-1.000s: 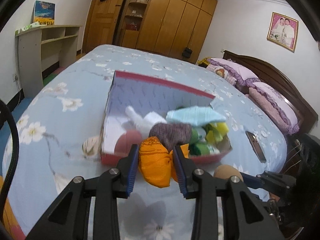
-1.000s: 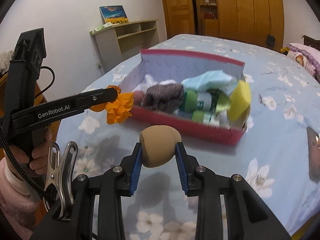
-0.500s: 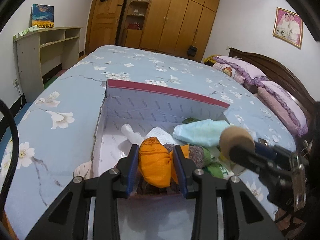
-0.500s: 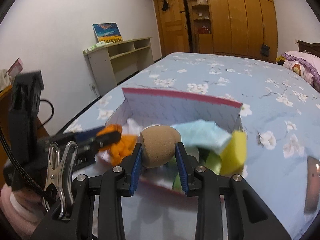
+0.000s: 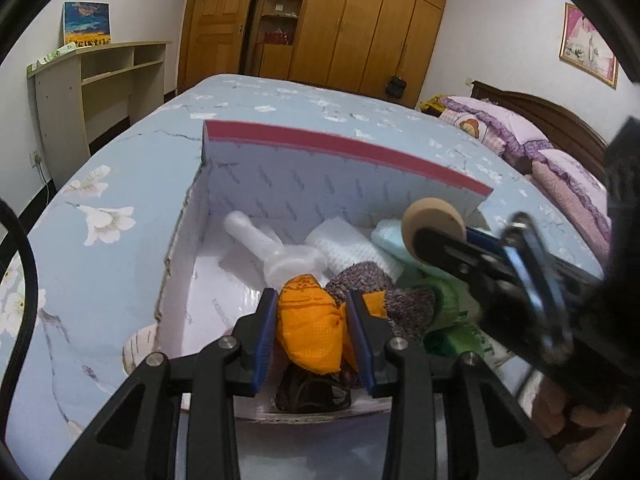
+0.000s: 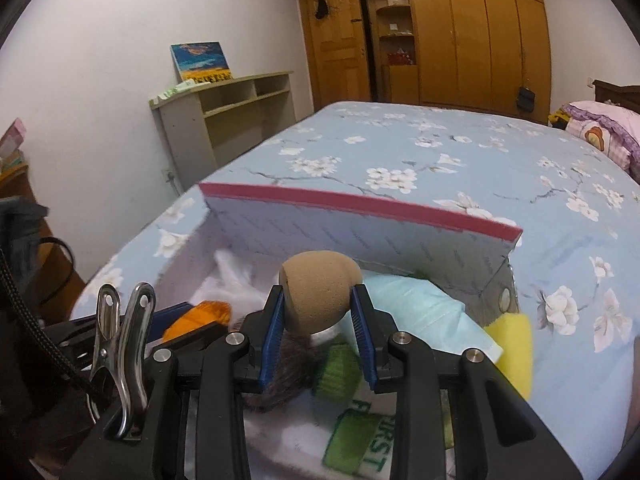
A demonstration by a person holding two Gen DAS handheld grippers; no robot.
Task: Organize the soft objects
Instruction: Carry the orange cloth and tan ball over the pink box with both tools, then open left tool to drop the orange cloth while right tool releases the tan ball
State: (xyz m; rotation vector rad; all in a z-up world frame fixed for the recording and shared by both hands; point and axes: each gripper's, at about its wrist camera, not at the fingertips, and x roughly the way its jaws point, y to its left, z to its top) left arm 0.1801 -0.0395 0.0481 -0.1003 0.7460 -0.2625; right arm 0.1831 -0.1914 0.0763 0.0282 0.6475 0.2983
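A red-rimmed cardboard box (image 5: 344,144) lies on the bed, also in the right wrist view (image 6: 360,202). My left gripper (image 5: 314,334) is shut on an orange cloth flower (image 5: 310,330) held over the box's near left part. My right gripper (image 6: 318,312) is shut on a tan sponge egg (image 6: 320,288) held over the box's middle; the egg also shows in the left wrist view (image 5: 434,222). Inside lie a white plastic wrap (image 5: 276,248), a grey knitted piece (image 5: 384,286), a light blue cloth (image 6: 420,310), green packs (image 6: 340,372) and a yellow sponge (image 6: 514,344).
The bed has a light blue flowered sheet (image 6: 440,148). Pink pillows (image 5: 560,168) lie at the headboard on the right. A beige shelf unit (image 6: 228,112) stands by the left wall. Wooden wardrobes (image 5: 360,24) fill the far wall.
Both grippers have moved forward and over the box with their objects. The box now looks closer and its contents lie right below the fingers.
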